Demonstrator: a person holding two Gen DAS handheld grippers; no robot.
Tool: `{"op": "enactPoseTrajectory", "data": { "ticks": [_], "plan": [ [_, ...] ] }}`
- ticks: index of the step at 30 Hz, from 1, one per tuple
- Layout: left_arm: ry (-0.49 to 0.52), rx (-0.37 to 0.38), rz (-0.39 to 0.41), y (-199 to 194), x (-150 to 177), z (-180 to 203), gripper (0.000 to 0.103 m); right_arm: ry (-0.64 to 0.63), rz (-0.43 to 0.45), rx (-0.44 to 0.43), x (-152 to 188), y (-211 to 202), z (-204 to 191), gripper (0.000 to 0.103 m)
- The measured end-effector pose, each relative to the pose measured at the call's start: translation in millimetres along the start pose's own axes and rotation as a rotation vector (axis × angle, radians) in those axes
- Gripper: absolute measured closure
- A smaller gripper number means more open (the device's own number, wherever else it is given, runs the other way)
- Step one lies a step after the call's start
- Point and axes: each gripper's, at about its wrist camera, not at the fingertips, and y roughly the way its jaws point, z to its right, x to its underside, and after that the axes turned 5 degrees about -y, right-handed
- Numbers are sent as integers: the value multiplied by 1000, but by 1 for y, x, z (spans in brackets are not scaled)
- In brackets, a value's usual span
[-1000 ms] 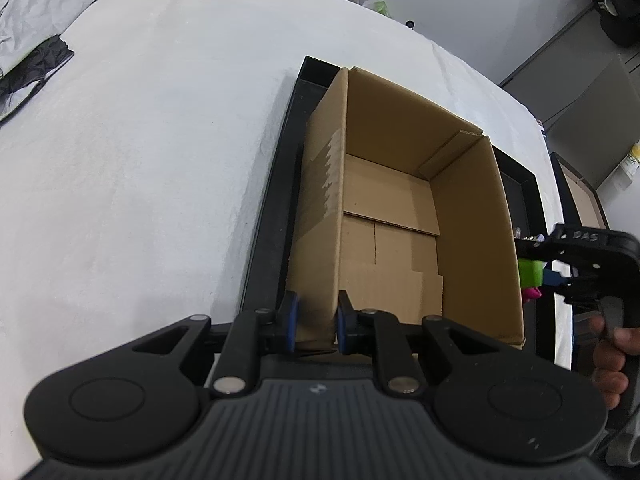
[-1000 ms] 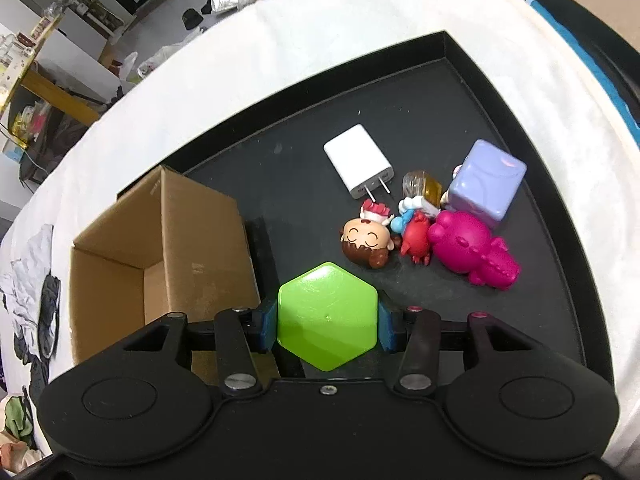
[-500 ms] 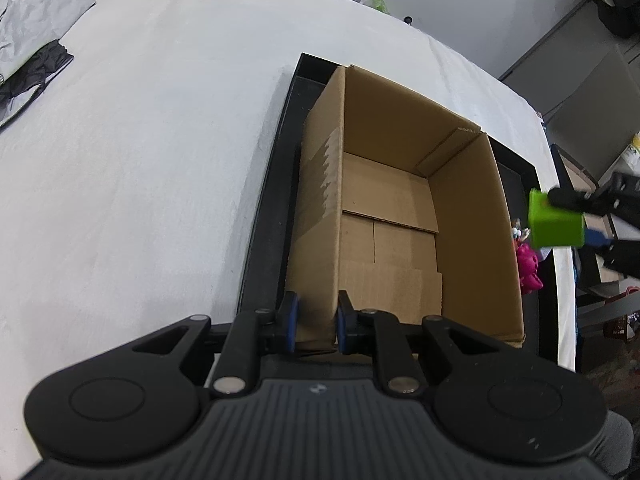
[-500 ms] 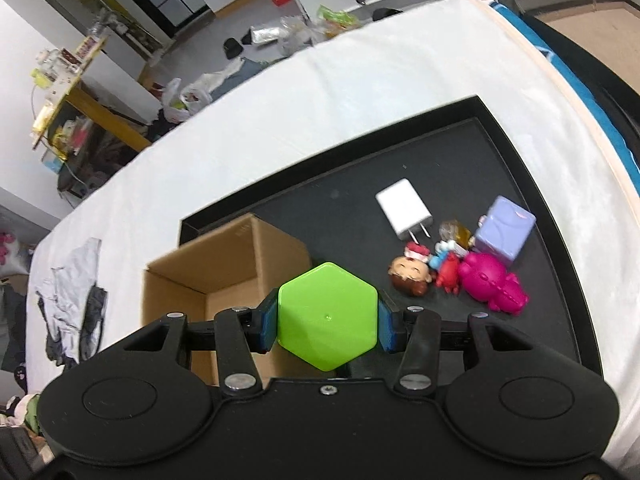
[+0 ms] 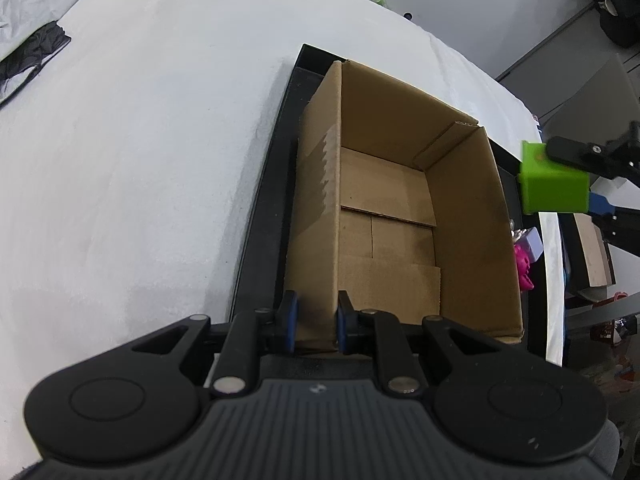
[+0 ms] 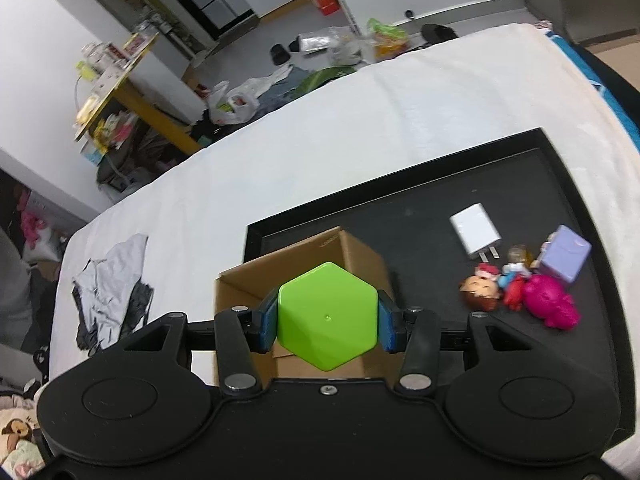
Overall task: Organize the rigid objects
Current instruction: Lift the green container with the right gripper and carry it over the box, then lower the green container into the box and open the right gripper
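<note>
**White-covered bed with a tray and clothes**

The bed [image 6: 360, 120] has a white cover. A black tray [image 6: 420, 208] lies flat near its right edge. Crumpled grey and black clothes [image 6: 110, 280] lie toward the opposite edge, well apart from the tray.

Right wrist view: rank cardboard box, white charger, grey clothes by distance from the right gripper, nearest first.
1. Cardboard box: just behind the right gripper, which holds the green hexagon block.
2. White charger: to the right, on the black tray.
3. Grey clothes: far left, on the white sheet.
</note>
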Motion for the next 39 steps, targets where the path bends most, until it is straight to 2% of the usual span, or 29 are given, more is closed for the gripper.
{"op": "enactPoseTrajectory", "data": {
  "ticks": [7, 26, 30, 33, 39],
  "plan": [
    [56, -5, 29, -3, 5, 3, 85, -34, -34, -21, 6, 19, -22, 57],
    [14, 40, 6, -1, 0, -10, 85, -48, -95, 32, 15, 80, -52, 56],
    [9, 44, 3, -1, 1, -12, 84, -29, -88, 22, 13, 88, -52, 54],
    [9, 45, 6, -2, 1, -12, 84, -6, -92, 2, 13, 93, -48, 48],
    [10, 38, 3, -2, 1, -10, 84, 18, -97, -22, 16, 81, -41, 48]
  ]
}}
